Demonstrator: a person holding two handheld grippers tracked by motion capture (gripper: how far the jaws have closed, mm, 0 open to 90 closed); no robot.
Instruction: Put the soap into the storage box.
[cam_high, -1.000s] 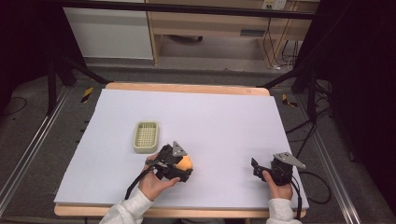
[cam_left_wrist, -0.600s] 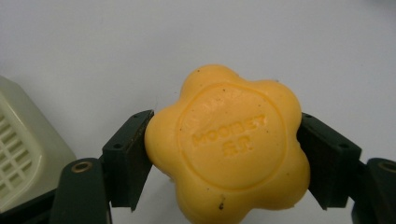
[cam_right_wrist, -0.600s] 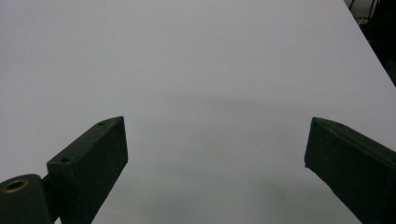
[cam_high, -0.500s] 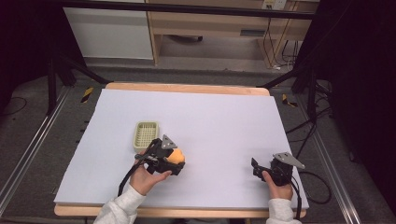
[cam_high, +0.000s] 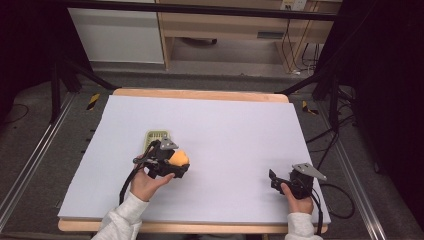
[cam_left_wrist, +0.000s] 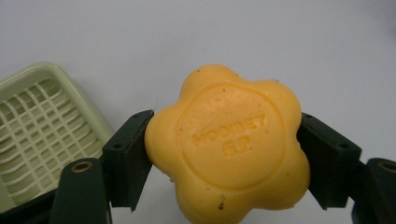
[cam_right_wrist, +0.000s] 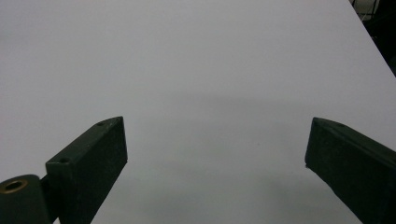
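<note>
Count: two black two-jaw grippers, one orange flower-shaped soap bar, one pale green plastic slatted soap dish, one white-topped table with a wooden edge (cam_high: 235, 115).

Left gripper (cam_high: 172, 162), high view: in the person's left hand (cam_high: 146, 184), just in front of the soap dish (cam_high: 156, 136) and partly covering it. It is clamped on the soap bar (cam_high: 178, 158), whose orange shows at the gripper's right end.

Left gripper view: both jaws press the soap bar (cam_left_wrist: 229, 147) on opposite sides; raised lettering reads "MOOINEY" on its round face, with dark specks. The dish (cam_left_wrist: 44, 126) lies to the left, its grid of slats plain, apart from the soap.

Right gripper (cam_high: 274, 179), high view: near the table's front right corner, held in the right hand (cam_high: 297, 197), well apart from the left. Right gripper view: jaws spread wide over bare white surface (cam_right_wrist: 210, 70), nothing between them.
</note>
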